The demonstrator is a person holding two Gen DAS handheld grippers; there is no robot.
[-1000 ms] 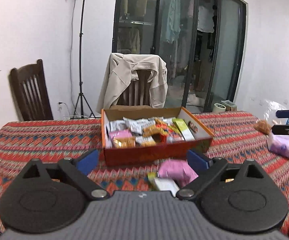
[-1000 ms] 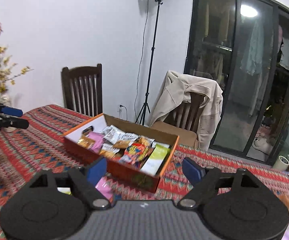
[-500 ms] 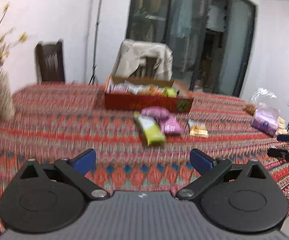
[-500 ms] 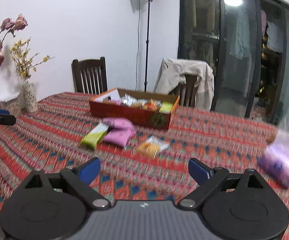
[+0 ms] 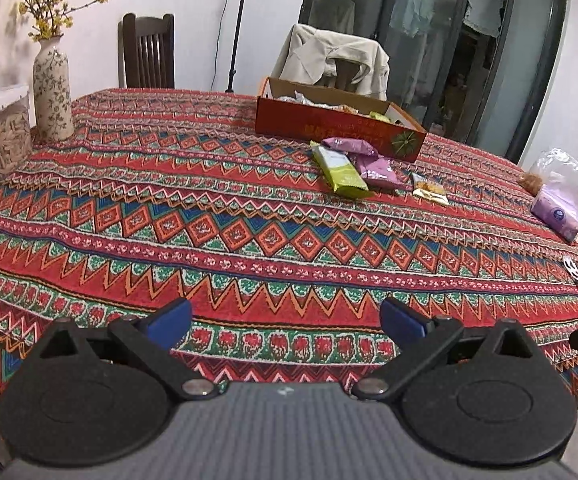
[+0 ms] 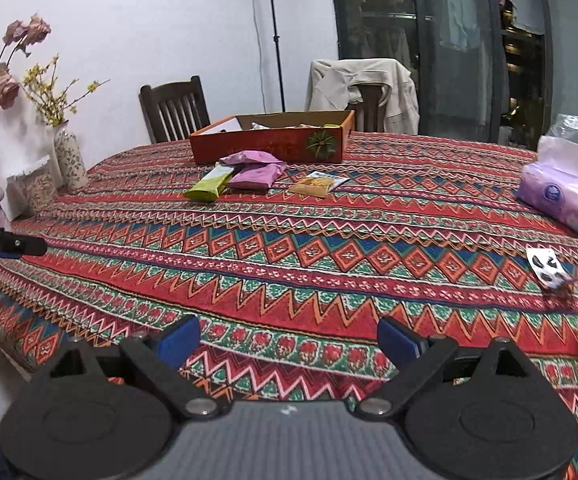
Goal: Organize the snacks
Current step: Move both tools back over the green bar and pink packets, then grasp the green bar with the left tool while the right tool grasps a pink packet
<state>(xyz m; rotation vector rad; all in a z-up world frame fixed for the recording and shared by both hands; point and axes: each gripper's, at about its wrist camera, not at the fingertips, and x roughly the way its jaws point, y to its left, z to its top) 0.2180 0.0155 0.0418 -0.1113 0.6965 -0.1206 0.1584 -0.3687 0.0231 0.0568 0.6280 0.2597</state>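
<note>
Lying well beyond right claw (image 6: 288,339) (open), snacks (image 6: 249,174)

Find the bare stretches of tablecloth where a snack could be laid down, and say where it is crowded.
Free: the wide cloth between the loose packets and both open grippers, and the stretch from the vase to the snack box. Crowded: directly before the box, and the edge by the tissue pack.

Near tablecloth (image 6: 289,272) bare — packets (image 6: 245,176) cluster before the far box (image 6: 269,146); vase (image 6: 71,158) left.
</note>
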